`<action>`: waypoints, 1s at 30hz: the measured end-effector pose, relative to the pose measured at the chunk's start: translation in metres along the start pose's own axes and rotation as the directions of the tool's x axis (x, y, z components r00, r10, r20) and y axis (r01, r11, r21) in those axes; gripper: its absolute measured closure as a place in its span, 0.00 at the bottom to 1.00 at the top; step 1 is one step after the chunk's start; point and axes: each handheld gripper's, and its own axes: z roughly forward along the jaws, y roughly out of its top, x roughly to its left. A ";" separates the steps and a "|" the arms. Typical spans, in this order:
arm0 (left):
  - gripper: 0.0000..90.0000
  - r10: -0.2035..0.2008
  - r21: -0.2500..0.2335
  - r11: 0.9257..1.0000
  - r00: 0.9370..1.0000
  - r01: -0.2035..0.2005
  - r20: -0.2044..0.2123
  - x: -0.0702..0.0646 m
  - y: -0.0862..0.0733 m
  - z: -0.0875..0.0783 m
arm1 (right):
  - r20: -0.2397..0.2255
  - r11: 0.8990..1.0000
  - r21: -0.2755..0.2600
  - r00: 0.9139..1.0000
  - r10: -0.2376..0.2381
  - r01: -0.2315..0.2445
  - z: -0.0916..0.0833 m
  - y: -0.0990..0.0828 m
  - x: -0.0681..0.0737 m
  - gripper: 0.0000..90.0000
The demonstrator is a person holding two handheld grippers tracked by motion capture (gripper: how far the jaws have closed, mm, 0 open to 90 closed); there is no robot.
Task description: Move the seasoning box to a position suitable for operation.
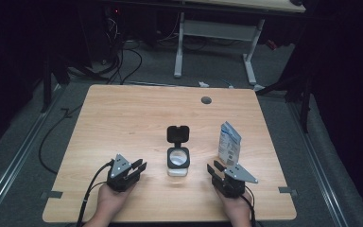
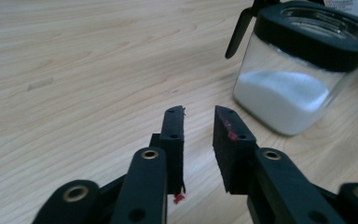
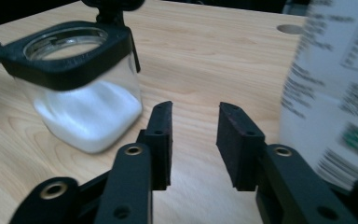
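Note:
A clear square jar (image 1: 178, 163) with a black rim and its black lid (image 1: 177, 133) flipped up stands at the table's middle front, part full of white powder (image 2: 284, 98). A white and blue printed pouch (image 1: 229, 143) stands upright to its right. My left gripper (image 1: 139, 166) rests near the front edge, left of the jar (image 2: 303, 65), jaws a little apart and empty. My right gripper (image 1: 213, 168) sits in front of the pouch (image 3: 335, 93), right of the jar (image 3: 81, 84), open and empty.
The wooden table (image 1: 123, 118) has a round cable hole (image 1: 206, 100) near its far edge. Beyond it stand a white desk frame (image 1: 215, 35) and cables (image 1: 123, 56) on the grey floor. A person's hands (image 1: 108, 201) hold both grippers at the front edge.

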 end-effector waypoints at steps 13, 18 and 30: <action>1.00 0.010 0.008 1.000 0.999 -0.011 0.041 -0.033 0.010 0.033 | -0.020 1.000 -0.004 0.999 -0.025 0.025 0.005 -0.001 0.011 0.77; 1.00 0.019 0.013 1.000 0.998 -0.020 0.052 -0.040 0.011 0.033 | -0.025 1.000 -0.004 0.999 -0.028 0.028 0.003 -0.003 0.010 0.82; 1.00 0.021 0.017 1.000 0.997 -0.023 0.071 -0.049 0.014 0.034 | -0.026 1.000 -0.012 0.999 -0.023 0.023 -0.002 -0.001 0.008 0.91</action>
